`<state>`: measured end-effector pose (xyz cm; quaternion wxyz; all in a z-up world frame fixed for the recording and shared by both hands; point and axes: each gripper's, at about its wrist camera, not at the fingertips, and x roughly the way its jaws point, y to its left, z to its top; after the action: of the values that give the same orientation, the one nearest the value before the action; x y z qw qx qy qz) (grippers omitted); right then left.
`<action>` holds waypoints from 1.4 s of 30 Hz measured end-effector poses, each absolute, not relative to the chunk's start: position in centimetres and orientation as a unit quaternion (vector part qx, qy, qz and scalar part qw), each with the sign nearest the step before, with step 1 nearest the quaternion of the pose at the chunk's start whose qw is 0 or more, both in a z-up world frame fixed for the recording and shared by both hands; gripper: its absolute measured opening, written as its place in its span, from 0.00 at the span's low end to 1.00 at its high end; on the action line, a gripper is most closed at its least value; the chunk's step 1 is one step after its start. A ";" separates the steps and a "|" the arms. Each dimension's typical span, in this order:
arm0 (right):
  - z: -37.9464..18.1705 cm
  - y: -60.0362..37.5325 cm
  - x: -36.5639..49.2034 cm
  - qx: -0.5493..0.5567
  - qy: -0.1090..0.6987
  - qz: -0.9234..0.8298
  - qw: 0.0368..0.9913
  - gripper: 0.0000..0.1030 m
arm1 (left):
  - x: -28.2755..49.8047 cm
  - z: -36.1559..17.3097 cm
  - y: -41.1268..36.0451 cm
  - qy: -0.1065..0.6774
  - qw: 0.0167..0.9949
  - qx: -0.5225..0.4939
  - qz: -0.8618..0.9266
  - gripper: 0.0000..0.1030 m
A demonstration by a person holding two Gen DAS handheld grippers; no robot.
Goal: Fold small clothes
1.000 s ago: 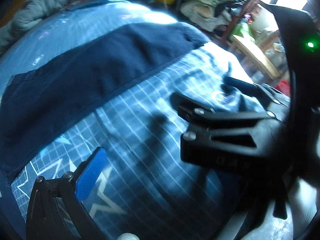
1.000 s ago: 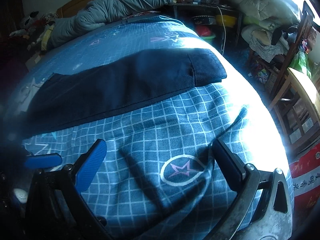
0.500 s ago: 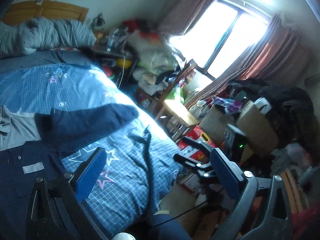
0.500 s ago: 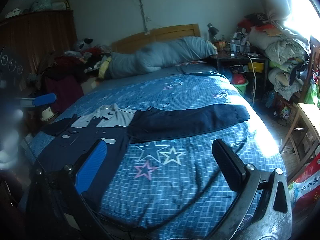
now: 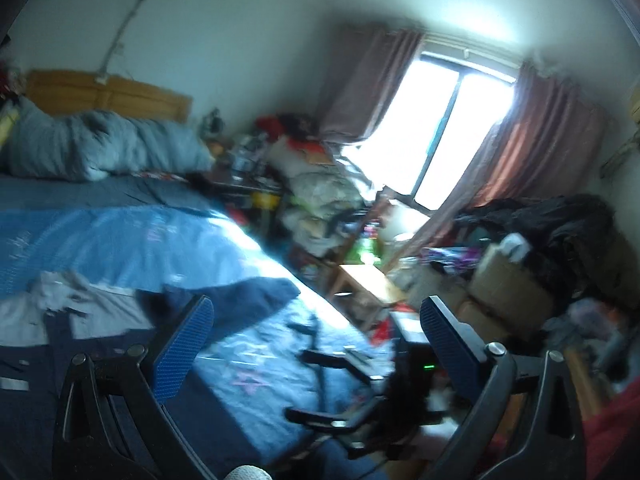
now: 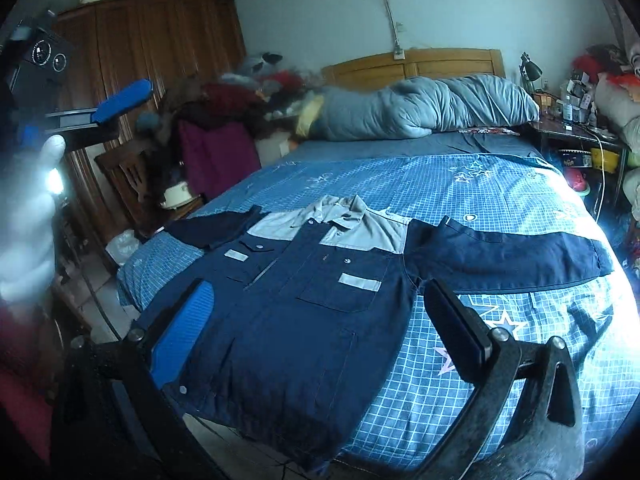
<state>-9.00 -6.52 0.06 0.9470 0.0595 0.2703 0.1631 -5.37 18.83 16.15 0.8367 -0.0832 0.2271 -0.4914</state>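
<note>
A navy work jacket (image 6: 304,304) with a grey yoke and collar lies spread front-up on the blue checked bed (image 6: 440,184). One sleeve (image 6: 504,256) stretches flat to the right, and the other (image 6: 216,226) points left. My right gripper (image 6: 320,336) hovers open above the jacket's lower front, holding nothing. In the blurred left wrist view, my left gripper (image 5: 316,344) is open and empty over the bed's right edge, with the long sleeve (image 5: 240,300) beyond it. One blue pad (image 6: 124,98) of the left gripper shows at upper left, by a white-gloved hand (image 6: 28,208).
A grey rolled duvet (image 6: 420,108) lies by the wooden headboard (image 6: 412,62). A wardrobe (image 6: 152,52) and a chair with clothes stand left of the bed. To the right are a cluttered side table (image 6: 576,136), a wooden stool (image 5: 368,280), boxes and a bright window (image 5: 436,136).
Both grippers have drawn up and back from close over the sleeve. The right view now takes in the whole jacket; the left view has swung toward the window side.
</note>
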 end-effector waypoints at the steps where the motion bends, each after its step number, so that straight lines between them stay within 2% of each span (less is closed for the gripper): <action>1: -0.9 -6.6 -8.3 0.060 0.281 0.152 0.946 1.00 | -4.6 15.1 19.8 0.227 0.858 -0.064 -0.455 1.00; 4: -4.5 -7.7 -6.1 0.065 0.327 0.089 0.939 1.00 | -0.6 9.8 22.4 0.248 0.904 -0.013 -0.347 1.00; 8: -9.6 -9.3 -2.9 0.044 0.388 0.011 0.921 1.00 | 6.8 -0.4 26.5 0.330 0.917 0.018 -0.223 1.00; 15: -17.2 -12.1 0.1 0.008 0.480 -0.091 0.872 1.00 | 15.4 -17.6 30.8 0.476 0.875 0.036 -0.086 1.00; 18: -18.4 -12.6 -0.5 0.022 0.482 -0.095 0.870 1.00 | 16.6 -21.9 31.6 0.517 0.853 0.029 -0.066 1.00; 26: -18.5 -13.6 -1.6 0.080 0.457 -0.123 0.877 1.00 | 15.8 -23.1 31.7 0.504 0.861 0.012 -0.073 1.00; 30: -18.4 -14.2 -1.4 0.090 0.466 -0.093 0.875 1.00 | 15.9 -22.3 31.6 0.502 0.862 0.009 -0.072 1.00; 33: -17.2 -15.3 -2.6 0.129 0.444 -0.072 0.884 0.99 | 16.0 -22.0 31.7 0.502 0.862 0.007 -0.069 1.00; 37: -13.8 -20.7 -3.9 0.190 0.383 -0.087 0.900 0.99 | 16.0 -22.0 31.8 0.499 0.864 0.007 -0.068 1.00; 42: -11.0 -33.2 -0.7 0.261 0.326 -0.141 0.897 0.96 | 16.1 -22.1 31.8 0.499 0.864 0.004 -0.065 1.00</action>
<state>-0.67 -33.21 -11.00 0.8974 0.2614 0.3262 -0.1412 16.07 31.79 -22.06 0.8642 0.0038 0.4989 -0.0648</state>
